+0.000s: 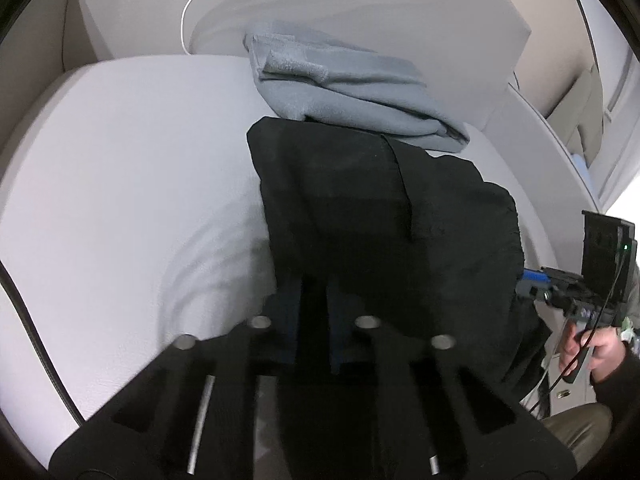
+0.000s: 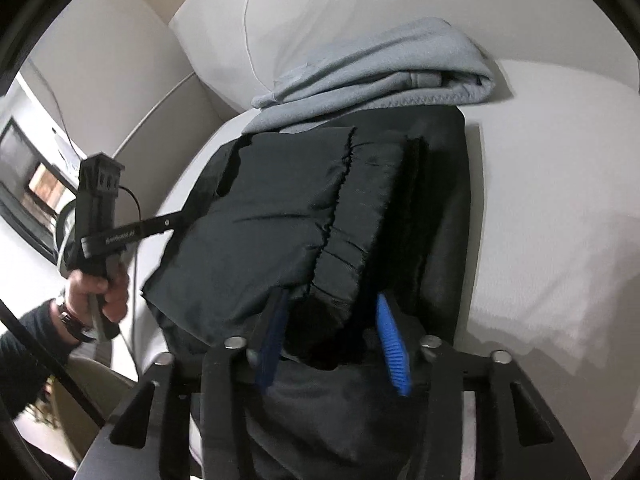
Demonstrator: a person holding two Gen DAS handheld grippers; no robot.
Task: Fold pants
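Pants (image 1: 360, 200) before towel (image 1: 340, 84), on bed (image 1: 120, 160)

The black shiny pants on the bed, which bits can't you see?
- Black shiny pants: near end, right wrist view, hidden behind the right gripper.
- Left gripper fingertips: left wrist view, dark and blurred against the cloth.
- Folded grey fleece garment: its kind, both views, layers cover it.
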